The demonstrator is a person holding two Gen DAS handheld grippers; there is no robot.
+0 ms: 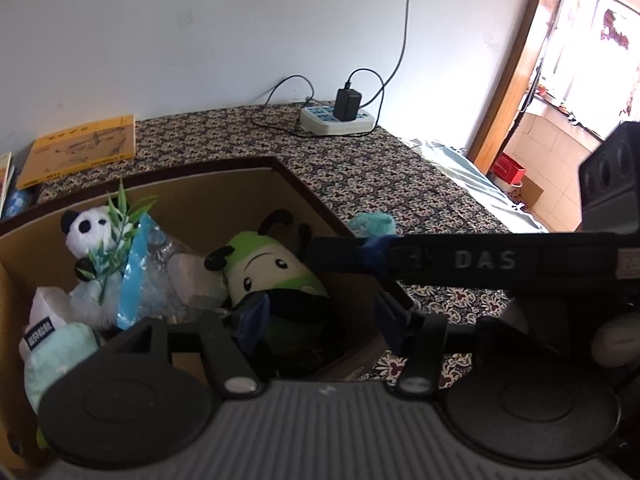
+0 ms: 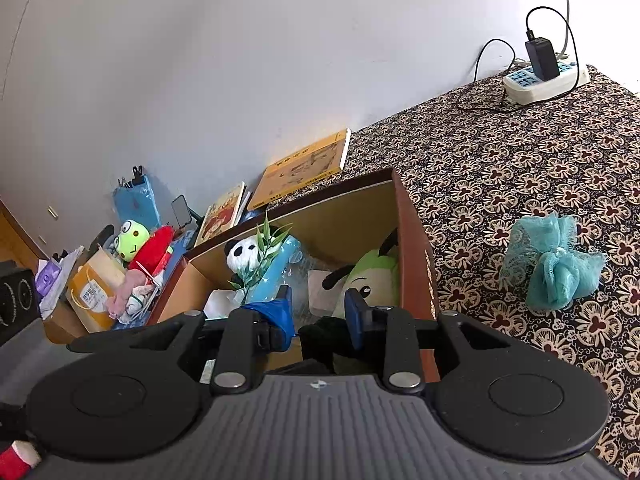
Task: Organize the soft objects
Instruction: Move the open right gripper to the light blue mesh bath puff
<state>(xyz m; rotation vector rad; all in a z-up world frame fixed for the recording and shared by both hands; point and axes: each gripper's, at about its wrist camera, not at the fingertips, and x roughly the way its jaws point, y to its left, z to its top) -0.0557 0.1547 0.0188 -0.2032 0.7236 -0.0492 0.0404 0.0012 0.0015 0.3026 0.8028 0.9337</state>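
Both my grippers, left (image 1: 320,316) and right (image 2: 320,316), gape empty over the cardboard box (image 2: 412,248); the green plush (image 1: 272,268) lies inside against its right wall.

The cardboard box (image 2: 412,248) is tan inside with a dark brown rim. In it lie a white-and-black panda plush (image 1: 86,232) with green leaves and a green plush (image 1: 272,268) with a cream face and black ears. The cloth (image 2: 520,152) under the box carries a cream floral print on what looks like black. A teal mesh bundle (image 2: 552,268) lies on it, near a yellow book (image 2: 304,168).
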